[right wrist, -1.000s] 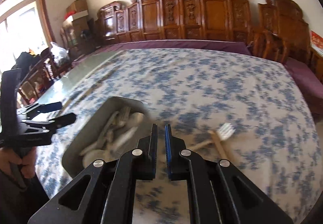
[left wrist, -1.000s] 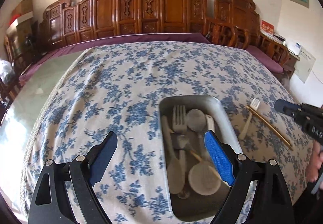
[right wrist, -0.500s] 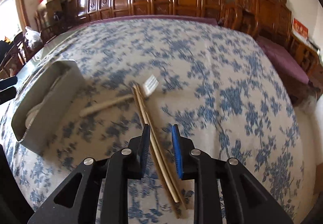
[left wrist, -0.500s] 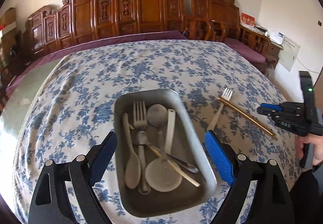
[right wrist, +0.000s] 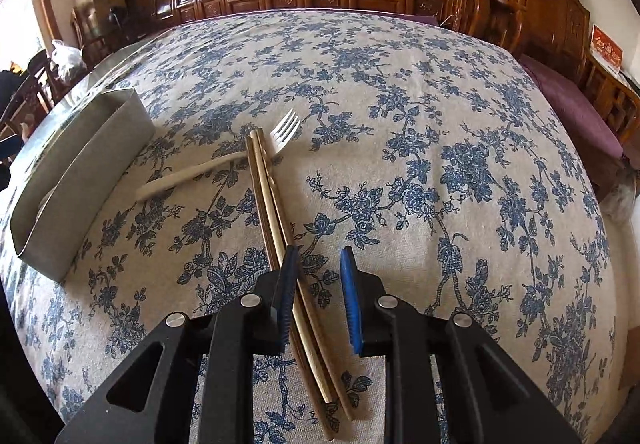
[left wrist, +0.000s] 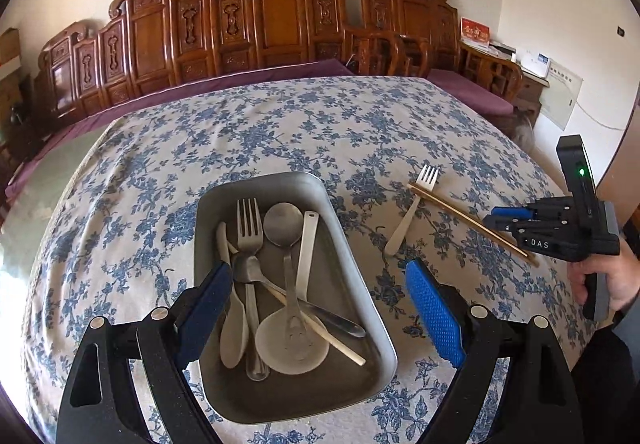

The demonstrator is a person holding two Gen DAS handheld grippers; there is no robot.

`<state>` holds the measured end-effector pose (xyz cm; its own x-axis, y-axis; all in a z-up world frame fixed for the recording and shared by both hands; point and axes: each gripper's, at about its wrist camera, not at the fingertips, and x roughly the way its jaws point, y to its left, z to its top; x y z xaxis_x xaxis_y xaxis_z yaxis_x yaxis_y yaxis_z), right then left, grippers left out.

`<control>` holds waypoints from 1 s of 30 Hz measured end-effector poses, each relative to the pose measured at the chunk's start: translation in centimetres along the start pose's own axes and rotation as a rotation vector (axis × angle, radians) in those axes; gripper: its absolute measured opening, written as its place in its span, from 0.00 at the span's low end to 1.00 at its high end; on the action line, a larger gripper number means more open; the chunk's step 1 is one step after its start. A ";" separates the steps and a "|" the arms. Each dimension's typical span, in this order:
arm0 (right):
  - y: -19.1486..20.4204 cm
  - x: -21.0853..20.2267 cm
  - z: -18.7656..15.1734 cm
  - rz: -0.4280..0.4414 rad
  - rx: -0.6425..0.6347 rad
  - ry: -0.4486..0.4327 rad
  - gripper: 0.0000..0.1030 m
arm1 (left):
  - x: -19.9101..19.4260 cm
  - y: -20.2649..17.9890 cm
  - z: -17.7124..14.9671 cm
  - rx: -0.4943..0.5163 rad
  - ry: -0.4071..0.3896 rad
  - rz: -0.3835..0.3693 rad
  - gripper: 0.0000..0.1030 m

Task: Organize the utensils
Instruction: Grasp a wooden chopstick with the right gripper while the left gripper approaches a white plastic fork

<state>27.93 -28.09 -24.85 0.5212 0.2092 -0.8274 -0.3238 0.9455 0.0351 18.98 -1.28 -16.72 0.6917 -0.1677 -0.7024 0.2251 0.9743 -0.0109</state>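
Observation:
A grey metal tray (left wrist: 344, 244) on the floral tablecloth holds several forks, spoons and a chopstick. It also shows at the left of the right wrist view (right wrist: 92, 164). My left gripper (left wrist: 320, 308) is wide open, hovering over the tray's near half. A pair of golden chopsticks (right wrist: 272, 204) lies on the cloth across a cream-handled fork (right wrist: 192, 172). Both also show in the left wrist view, chopsticks (left wrist: 460, 216) and fork (left wrist: 408, 220). My right gripper (right wrist: 318, 296) is open with its jaws straddling the chopsticks' near part. It also shows in the left wrist view (left wrist: 496, 220).
The round table is covered by a blue-flowered cloth (right wrist: 400, 84). Carved wooden chairs (left wrist: 276, 16) line the back wall. Purple cushions (right wrist: 568, 100) lie at the right beyond the table edge.
My right gripper has swung from above the tray to the chopsticks, lowered and opened around them. My left gripper has shifted right, centring over the tray.

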 end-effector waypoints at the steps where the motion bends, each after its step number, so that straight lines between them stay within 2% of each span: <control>1: 0.0 0.0 0.0 0.001 0.000 0.001 0.23 | 0.0 -0.1 0.0 0.002 0.000 0.000 0.82; 7: 0.2 0.6 0.1 0.018 -0.017 0.021 0.23 | 0.2 -1.0 0.1 0.018 0.005 0.006 0.82; 11: 1.0 0.8 0.3 -0.007 -0.063 0.019 0.23 | 0.5 -1.4 0.0 0.025 0.013 0.011 0.82; 13: 0.8 0.9 0.4 -0.009 -0.065 0.018 0.10 | 0.6 -1.6 0.1 0.024 0.019 0.007 0.82; 17: 0.4 0.7 0.3 0.023 -0.055 0.023 0.07 | 0.7 -2.3 0.7 0.050 0.025 0.013 0.82; 26: -2.5 -1.9 0.6 0.065 0.046 -0.079 0.06 | 3.5 -5.6 3.5 0.139 0.049 -0.005 0.82; 30: -4.3 -2.2 0.5 0.073 0.115 -0.097 0.06 | 6.0 -7.4 5.4 0.197 0.083 -0.026 0.73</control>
<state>28.62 -32.52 -22.92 0.5753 0.2967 -0.7622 -0.2742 0.9479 0.1621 25.19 -10.26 -17.03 0.6268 -0.1717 -0.7601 0.3775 0.9202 0.1034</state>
